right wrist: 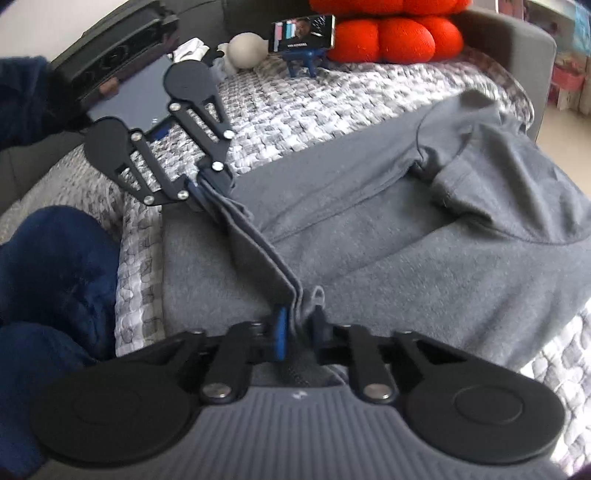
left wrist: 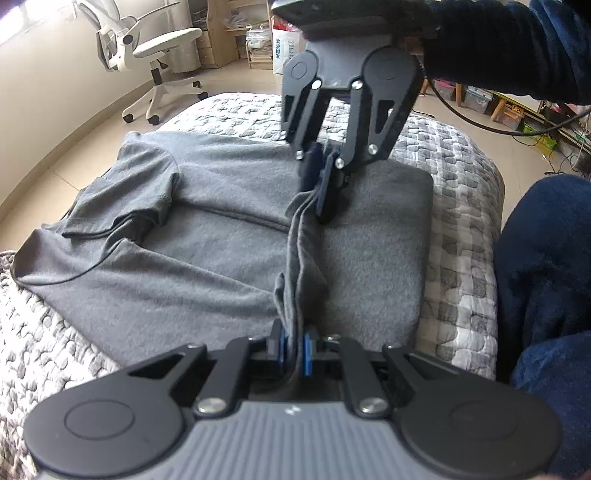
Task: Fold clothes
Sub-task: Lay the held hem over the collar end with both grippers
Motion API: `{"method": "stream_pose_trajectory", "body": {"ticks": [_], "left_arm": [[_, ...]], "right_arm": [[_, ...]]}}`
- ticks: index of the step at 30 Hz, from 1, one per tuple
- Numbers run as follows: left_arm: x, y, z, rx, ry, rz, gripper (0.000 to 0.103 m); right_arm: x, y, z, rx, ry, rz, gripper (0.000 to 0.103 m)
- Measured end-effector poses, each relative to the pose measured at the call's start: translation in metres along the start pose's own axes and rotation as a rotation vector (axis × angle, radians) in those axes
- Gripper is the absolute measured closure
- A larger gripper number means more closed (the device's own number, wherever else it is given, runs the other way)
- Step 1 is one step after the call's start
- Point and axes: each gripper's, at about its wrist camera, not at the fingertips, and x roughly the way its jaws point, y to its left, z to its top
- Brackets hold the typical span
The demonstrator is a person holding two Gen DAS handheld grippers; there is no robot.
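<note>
A grey T-shirt (left wrist: 207, 251) (right wrist: 406, 258) lies spread on a grey-and-white quilted bedspread (left wrist: 461, 177) (right wrist: 295, 110), with one sleeve folded inward. A doubled edge of the shirt (left wrist: 303, 251) (right wrist: 258, 240) is lifted into a taut ridge between both grippers. At the bottom of the left wrist view, my left gripper (left wrist: 293, 347) (right wrist: 201, 188) is shut on the near end of this ridge. My right gripper (right wrist: 295, 328) (left wrist: 321, 173) pinches the other end, its blue pads pressed on the fabric.
A person's dark blue sleeve (left wrist: 517, 44) and leg (left wrist: 546, 258) (right wrist: 55, 266) are beside the bed. A white office chair (left wrist: 147, 48) stands on the floor beyond. Red cushions (right wrist: 391, 33), a phone on a blue stand (right wrist: 303, 29) and a white round toy (right wrist: 245, 51) sit on the bedspread's far side.
</note>
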Motion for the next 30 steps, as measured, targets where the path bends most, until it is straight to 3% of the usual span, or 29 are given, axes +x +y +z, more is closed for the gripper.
{"method": "stream_pose_trajectory", "body": {"ticks": [8,14,21,30], "left_arm": [[-0.009,-0.007,-0.001,0.017,-0.014,0.036,0.093],[-0.017,-0.019,-0.003,0.032,-0.045,0.045,0.093],[-0.020,-0.019,-0.001,-0.015,-0.056,0.090,0.093],[-0.039,0.024,0.031,-0.130,-0.129,0.222,0.094]], "right_arm": [[-0.027,0.069,0.000,-0.215,-0.030,-0.193,0.093],[-0.031,0.097,-0.007,-0.263,-0.039,-0.240,0.092],[-0.019,0.093,-0.011,-0.207,-0.083,-0.340,0.094],[-0.046,0.053,0.025,-0.211,-0.180,-0.503,0.096]]}}
